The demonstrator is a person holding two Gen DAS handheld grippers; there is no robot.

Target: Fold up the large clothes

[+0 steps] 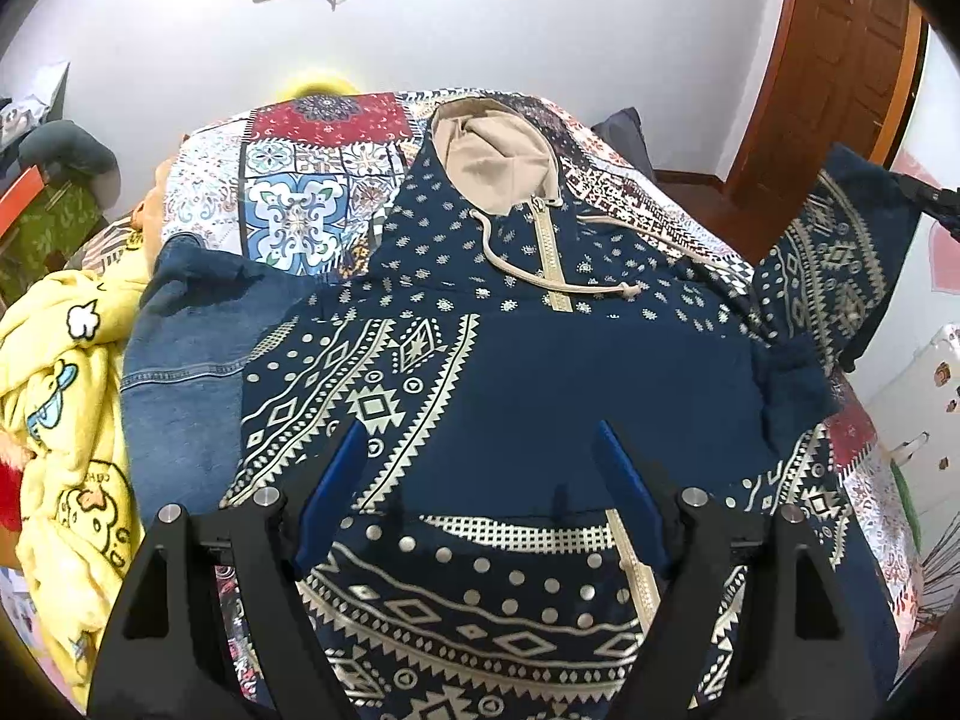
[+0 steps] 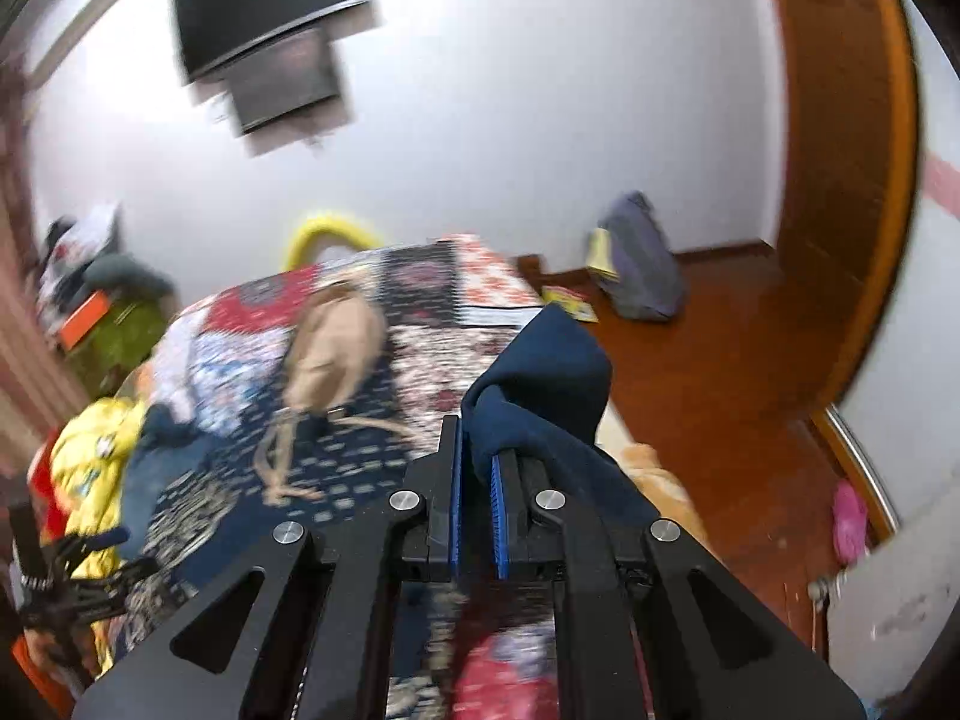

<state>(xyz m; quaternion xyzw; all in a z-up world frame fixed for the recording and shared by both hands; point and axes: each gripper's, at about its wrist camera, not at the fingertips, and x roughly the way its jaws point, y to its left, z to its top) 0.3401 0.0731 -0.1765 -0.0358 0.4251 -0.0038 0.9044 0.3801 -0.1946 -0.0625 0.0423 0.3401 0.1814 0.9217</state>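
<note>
Bed w/ patchwork quilt (image 1: pixel 312 180), printed cotton squares. Navy hoodie (image 1: pixel 540 372) lies face-up along bed centre, beige-lined hood (image 1: pixel 492 150) toward far edge; soft knit w/ cream geometric print, zip and drawcords. Denim garment (image 1: pixel 174 372) partly under its left side; yellow fleece blanket (image 1: pixel 66 420) bunched at left edge. Left gripper (image 1: pixel 480 474): jaws wide, empty, above hem. Right gripper (image 2: pixel 477 474): jaws pinched on navy sleeve cuff (image 2: pixel 540 372), lifted off right edge.
</note>
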